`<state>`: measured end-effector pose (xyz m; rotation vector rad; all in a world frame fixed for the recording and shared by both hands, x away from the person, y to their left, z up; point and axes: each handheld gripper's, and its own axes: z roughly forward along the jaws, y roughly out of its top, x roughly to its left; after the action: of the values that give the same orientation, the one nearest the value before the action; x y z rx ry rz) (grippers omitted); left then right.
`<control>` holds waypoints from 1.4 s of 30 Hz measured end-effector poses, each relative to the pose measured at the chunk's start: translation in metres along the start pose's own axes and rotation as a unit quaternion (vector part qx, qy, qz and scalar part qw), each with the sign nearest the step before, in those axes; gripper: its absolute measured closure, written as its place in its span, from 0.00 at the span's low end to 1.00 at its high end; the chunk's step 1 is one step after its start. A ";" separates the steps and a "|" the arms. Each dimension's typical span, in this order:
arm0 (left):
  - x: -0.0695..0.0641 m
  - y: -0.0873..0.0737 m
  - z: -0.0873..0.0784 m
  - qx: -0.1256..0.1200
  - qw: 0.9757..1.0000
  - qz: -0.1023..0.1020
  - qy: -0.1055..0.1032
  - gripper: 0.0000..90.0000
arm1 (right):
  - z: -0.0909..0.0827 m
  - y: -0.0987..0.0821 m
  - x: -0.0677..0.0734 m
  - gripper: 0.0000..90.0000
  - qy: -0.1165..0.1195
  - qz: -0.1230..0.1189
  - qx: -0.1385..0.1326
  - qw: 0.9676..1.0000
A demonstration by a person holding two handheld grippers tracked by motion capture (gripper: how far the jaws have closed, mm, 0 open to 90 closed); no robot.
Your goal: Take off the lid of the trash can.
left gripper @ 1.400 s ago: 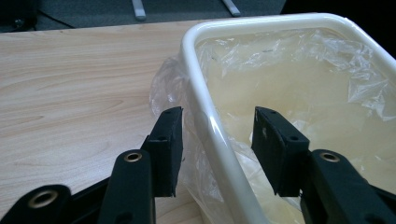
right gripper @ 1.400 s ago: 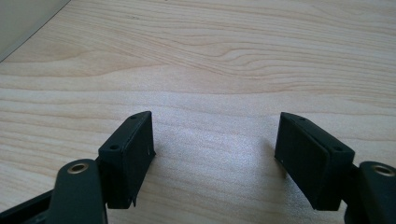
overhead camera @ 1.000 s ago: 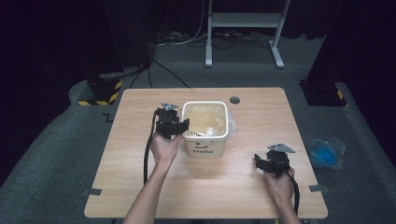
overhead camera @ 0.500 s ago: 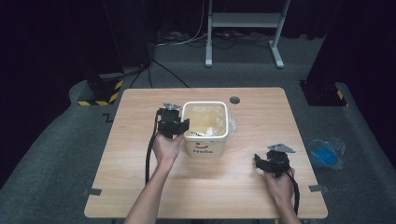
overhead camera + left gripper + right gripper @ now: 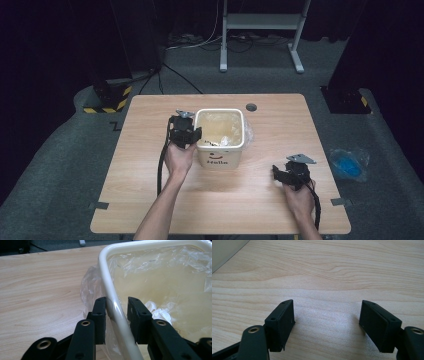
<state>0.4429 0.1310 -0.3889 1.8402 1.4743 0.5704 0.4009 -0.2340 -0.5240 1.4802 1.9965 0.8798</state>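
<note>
Left gripper (image 5: 116, 312) jaws have just been closing astride the bin (image 5: 220, 150) rim and liner (image 5: 160, 277), one pad touching, not yet clamped; right gripper (image 5: 327, 322) jaws wide, empty, over the counter (image 5: 150, 200).

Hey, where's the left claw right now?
High view: the left claw sits at the left rim of the cream bin, mid-table, straddling that rim.

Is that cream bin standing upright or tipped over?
Upright. The bin stands on the table with its mouth facing up, a clear bag lining the inside.
</note>
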 end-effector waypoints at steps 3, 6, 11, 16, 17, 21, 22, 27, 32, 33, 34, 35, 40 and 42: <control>-0.001 0.000 0.000 0.001 1.000 0.003 0.002 0.76 | 0.000 0.000 0.000 0.31 0.000 0.000 0.000 1.000; -0.001 0.001 -0.001 0.000 1.000 0.001 0.005 0.77 | 0.000 0.000 0.000 0.31 0.000 0.000 0.000 1.000; -0.002 0.003 -0.002 -0.003 1.000 0.003 0.007 0.77 | 0.000 0.000 0.000 0.31 -0.001 0.000 0.000 1.000; -0.003 0.004 -0.004 -0.005 1.000 0.004 0.007 0.78 | 0.000 0.000 0.000 0.31 0.000 0.000 0.000 1.000; -0.003 0.004 -0.004 -0.005 1.000 0.003 0.007 0.78 | 0.000 0.000 0.000 0.31 0.000 0.000 0.000 1.000; -0.002 0.004 -0.005 -0.006 1.000 0.003 0.008 0.78 | 0.000 0.000 0.000 0.31 -0.001 0.000 0.000 1.000; -0.002 0.004 -0.005 -0.006 1.000 0.003 0.008 0.79 | 0.000 0.000 0.000 0.31 0.000 0.000 0.000 1.000; -0.003 0.004 -0.005 -0.007 1.000 0.001 0.010 0.79 | 0.000 0.000 0.000 0.31 0.000 0.000 0.000 1.000; -0.003 0.004 -0.006 -0.009 1.000 0.003 0.008 0.79 | 0.000 0.000 0.000 0.31 0.000 0.000 0.000 1.000; -0.003 0.004 -0.006 -0.009 1.000 0.003 0.008 0.79 | 0.000 0.000 0.000 0.31 0.000 0.000 0.000 1.000; -0.003 0.004 -0.006 -0.010 1.000 0.002 0.008 0.79 | 0.000 0.000 0.000 0.31 0.000 0.000 0.000 1.000; -0.003 0.005 -0.007 -0.010 1.000 0.002 0.007 0.79 | 0.000 0.000 0.000 0.31 0.000 0.000 0.000 1.000; -0.003 0.005 -0.008 -0.012 1.000 0.000 0.006 0.79 | 0.000 0.000 0.000 0.31 0.000 0.000 0.000 1.000; -0.002 0.006 -0.009 -0.013 1.000 0.002 0.006 0.79 | 0.000 0.000 0.000 0.31 0.000 0.000 0.000 1.000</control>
<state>0.4398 0.1302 -0.3787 1.8225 1.4655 0.5999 0.4009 -0.2340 -0.5240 1.4797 1.9963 0.8791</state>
